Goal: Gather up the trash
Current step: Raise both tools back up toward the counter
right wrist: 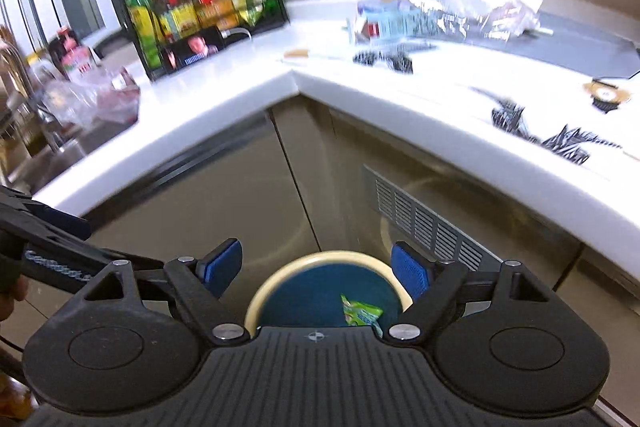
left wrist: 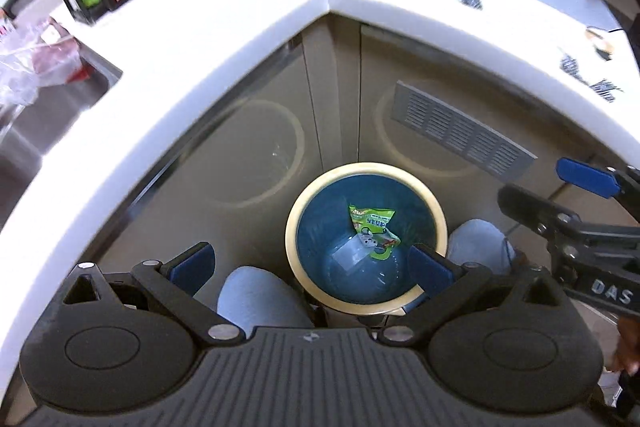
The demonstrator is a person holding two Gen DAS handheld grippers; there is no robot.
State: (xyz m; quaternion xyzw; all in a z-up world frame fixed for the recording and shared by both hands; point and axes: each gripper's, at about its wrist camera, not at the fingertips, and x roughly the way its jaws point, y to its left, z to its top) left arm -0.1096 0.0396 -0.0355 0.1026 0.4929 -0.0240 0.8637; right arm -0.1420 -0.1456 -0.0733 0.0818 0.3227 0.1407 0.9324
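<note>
Both grippers are seen hanging over the trash bin point(left wrist: 366, 239), which is parked on the floor in the cabinet corner under the white countertop point(left wrist: 224, 39). The left gripper point(left wrist: 310, 265) is spread wide, nothing pinched between the blue pads. Same deal with the right gripper point(right wrist: 316, 269): jaws well apart, nothing held or touched. A green snack wrapper point(left wrist: 374, 227) is found lying inside the bin on the blue liner, with a clear plastic scrap just beside it. More wrappers point(right wrist: 448, 13) are left piled on the counter.
</note>
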